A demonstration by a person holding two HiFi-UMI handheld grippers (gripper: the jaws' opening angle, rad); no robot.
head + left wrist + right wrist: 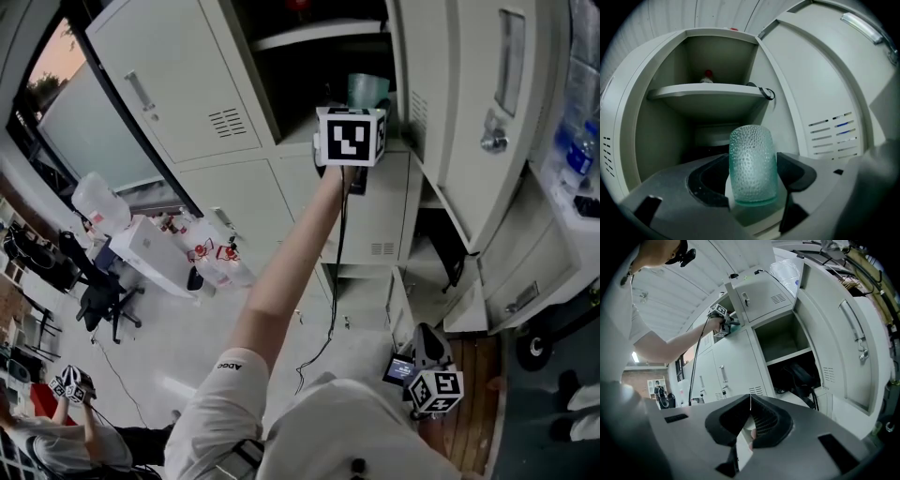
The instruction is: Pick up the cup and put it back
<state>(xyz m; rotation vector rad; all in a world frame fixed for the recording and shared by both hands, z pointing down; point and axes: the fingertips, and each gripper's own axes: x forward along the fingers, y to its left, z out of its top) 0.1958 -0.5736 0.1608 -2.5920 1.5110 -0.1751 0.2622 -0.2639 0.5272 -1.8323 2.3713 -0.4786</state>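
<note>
A pale green, bumpy glass cup [752, 164] stands upright between the jaws of my left gripper [753, 180], which is shut on it. The cup sits just in front of an open upper locker compartment [661, 136]. In the head view my left gripper [352, 141] is held out at arm's length before that locker, and the cup [367, 91] shows above its marker cube. From the right gripper view the left gripper [723, 316] appears far off, up at the locker. My right gripper [750, 401] is shut with nothing in it and hangs low by my body [433, 384].
Inside the compartment a shelf [708, 91] carries a red-capped bottle [707, 76] and a black strap [765, 93]. The locker door [478, 122] stands open at the right. A lower open locker holds a black bag [799, 378]. An office chair [98, 300] and another person [66, 422] are behind.
</note>
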